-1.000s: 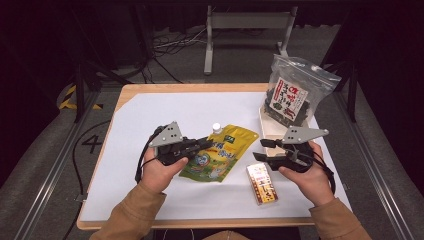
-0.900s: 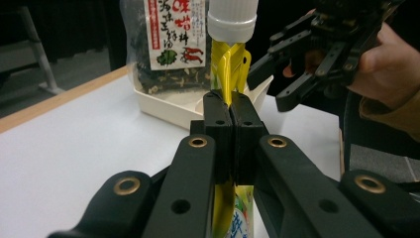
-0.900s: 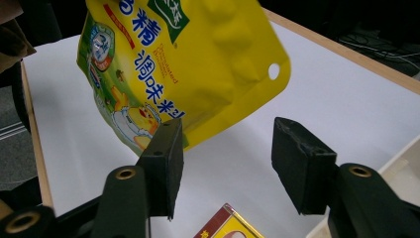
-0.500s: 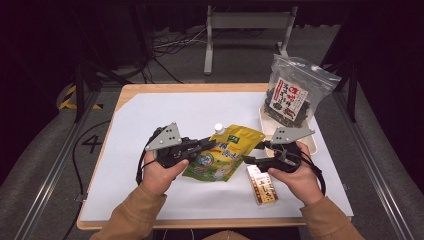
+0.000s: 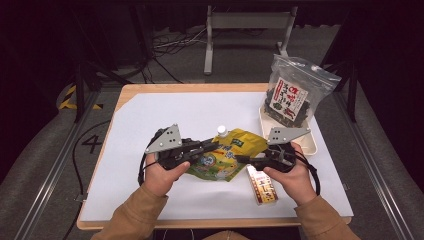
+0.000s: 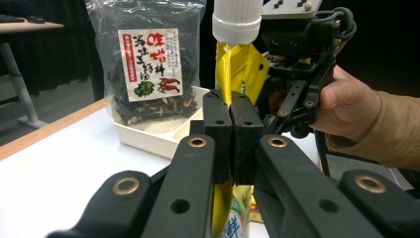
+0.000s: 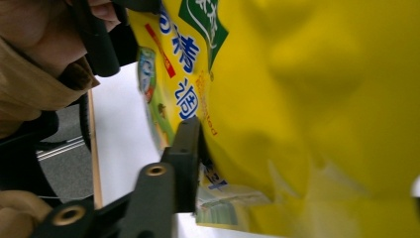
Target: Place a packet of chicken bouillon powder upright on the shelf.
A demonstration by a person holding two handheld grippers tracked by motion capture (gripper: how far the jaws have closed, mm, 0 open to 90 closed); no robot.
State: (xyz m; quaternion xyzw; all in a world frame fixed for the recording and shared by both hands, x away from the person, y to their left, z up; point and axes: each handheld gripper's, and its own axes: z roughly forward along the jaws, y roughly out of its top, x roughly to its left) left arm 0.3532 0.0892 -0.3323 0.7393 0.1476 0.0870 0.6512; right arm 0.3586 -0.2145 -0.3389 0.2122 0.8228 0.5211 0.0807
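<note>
A yellow spout pouch (image 5: 235, 150) with a white cap (image 5: 221, 131) lies mid-table. My left gripper (image 5: 214, 145) is shut on its left edge. In the left gripper view the two pads (image 6: 218, 134) pinch the yellow film (image 6: 242, 64) below the cap (image 6: 237, 22). My right gripper (image 5: 241, 159) is at the pouch's right edge, and its jaws have just been closing with the pouch between them. In the right gripper view one finger (image 7: 187, 148) lies against the pouch (image 7: 307, 109). The other finger is hidden behind it.
A clear bag of dark dried food (image 5: 292, 92) stands in a white tray (image 5: 312, 145) at the back right. A small orange and white packet (image 5: 262, 186) lies by the right hand. White sheet (image 5: 150, 115) covers the wooden table.
The right hand has moved left to the pouch, and its jaws now straddle the right edge. The left gripper has kept its hold and its place.
</note>
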